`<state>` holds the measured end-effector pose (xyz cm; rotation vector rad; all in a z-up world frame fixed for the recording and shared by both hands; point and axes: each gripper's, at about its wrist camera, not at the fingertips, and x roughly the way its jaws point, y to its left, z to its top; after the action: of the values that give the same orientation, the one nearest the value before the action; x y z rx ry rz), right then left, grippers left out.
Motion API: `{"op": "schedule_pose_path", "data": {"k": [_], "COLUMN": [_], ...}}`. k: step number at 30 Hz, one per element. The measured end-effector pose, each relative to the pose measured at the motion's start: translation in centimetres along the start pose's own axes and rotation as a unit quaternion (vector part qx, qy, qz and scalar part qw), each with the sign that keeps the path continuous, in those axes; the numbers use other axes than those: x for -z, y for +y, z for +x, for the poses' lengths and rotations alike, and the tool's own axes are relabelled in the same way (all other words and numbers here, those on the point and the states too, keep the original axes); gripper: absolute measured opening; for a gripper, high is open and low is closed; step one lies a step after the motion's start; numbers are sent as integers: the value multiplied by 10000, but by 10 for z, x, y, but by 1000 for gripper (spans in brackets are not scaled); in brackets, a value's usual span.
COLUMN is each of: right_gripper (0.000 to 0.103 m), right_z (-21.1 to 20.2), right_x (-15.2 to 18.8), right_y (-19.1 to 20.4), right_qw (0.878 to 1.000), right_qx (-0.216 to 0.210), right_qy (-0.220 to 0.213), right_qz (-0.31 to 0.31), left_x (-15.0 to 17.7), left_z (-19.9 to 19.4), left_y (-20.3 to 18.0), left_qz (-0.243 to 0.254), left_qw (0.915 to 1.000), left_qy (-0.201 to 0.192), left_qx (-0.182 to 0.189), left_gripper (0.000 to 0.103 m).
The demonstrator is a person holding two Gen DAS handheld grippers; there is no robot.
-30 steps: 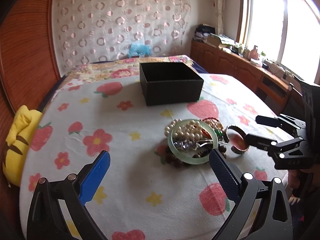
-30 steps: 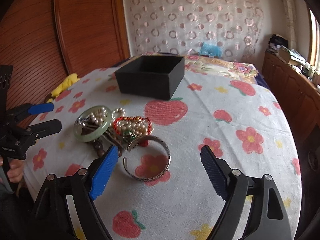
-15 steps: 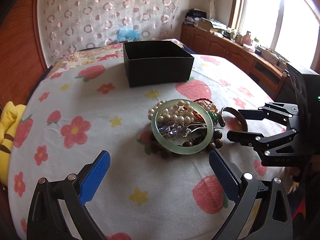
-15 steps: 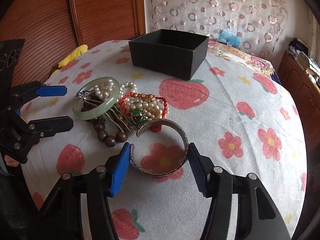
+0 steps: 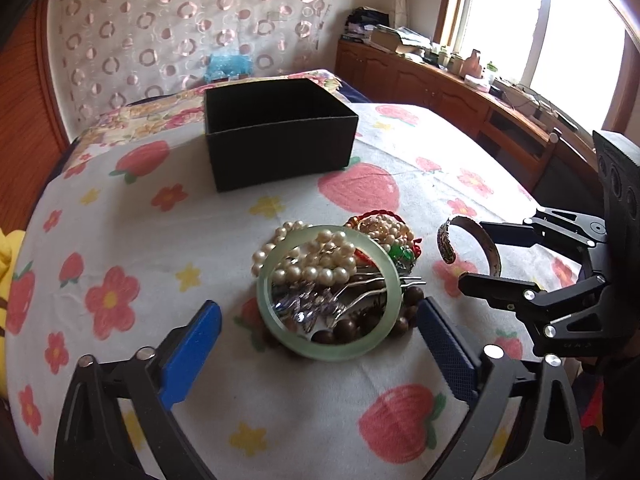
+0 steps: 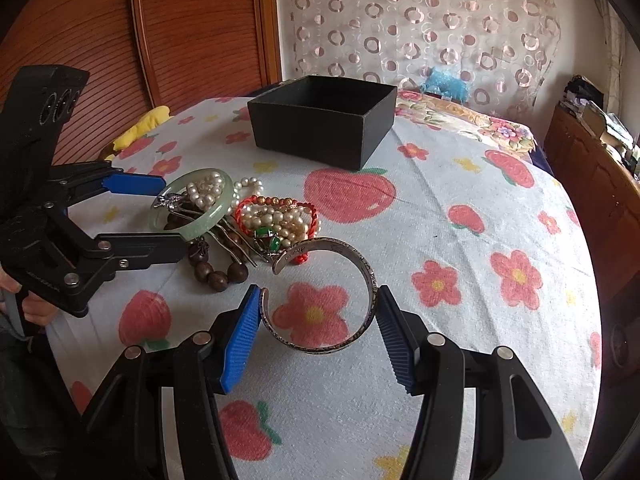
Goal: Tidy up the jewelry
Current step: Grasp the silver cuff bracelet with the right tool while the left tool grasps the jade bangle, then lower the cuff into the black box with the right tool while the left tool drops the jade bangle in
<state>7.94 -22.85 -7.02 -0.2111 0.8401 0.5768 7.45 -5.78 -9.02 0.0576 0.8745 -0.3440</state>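
A pile of jewelry lies on the flowered cloth: a green jade bangle [image 5: 330, 350] [image 6: 208, 216] over pearls, brown wooden beads [image 6: 218, 278], a hair fork and a red cord bracelet [image 6: 276, 216]. A silver cuff bangle [image 6: 320, 344] [image 5: 448, 242] is apart from the pile. My right gripper [image 6: 318, 334] is shut on the cuff, one pad against each side, and it stands lifted on edge in the left wrist view. My left gripper [image 5: 320, 342] is open, its fingers either side of the jade bangle. An open black box [image 5: 280, 132] [image 6: 324, 120] stands behind the pile.
A yellow plush [image 6: 136, 128] lies at the table's left edge. A wooden sliding door [image 6: 140, 32] is at the left. A patterned curtain [image 6: 420, 20] hangs behind, and a wooden sideboard [image 5: 460, 92] with clutter runs under the window.
My right gripper has moved forward and closed its fingers onto the silver cuff. My left gripper has moved closer to the jade bangle and stays open.
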Motion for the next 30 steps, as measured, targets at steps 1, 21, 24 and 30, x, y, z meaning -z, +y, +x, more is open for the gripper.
{"op": "schedule_pose_path", "data": {"k": [1,21,24,30], "right_gripper": [60,60,60,60], "right_z": [0,1,0,2], "right_x": [0,-13,-25,-56], "right_y": [0,5,5,-2], "right_qw": [10000,10000,9998,9992], "right_qx": [8,-22,1,77], "right_qy": [2,-80,-169,-389], "right_qz": [1,-15,-62,-76], "left_x": [-1,-4,-9,-21], "left_z": [2,-18,-25,-30], "left_y": [-1,5,10,25], "left_qz": [23,-113,-124,-151], "left_qw": [10000,9991,9985,9975], "left_qy": [25,-411,-525,-673], "left_qx": [33,86,45,-158], "left_gripper": [87,68,68,68]}}
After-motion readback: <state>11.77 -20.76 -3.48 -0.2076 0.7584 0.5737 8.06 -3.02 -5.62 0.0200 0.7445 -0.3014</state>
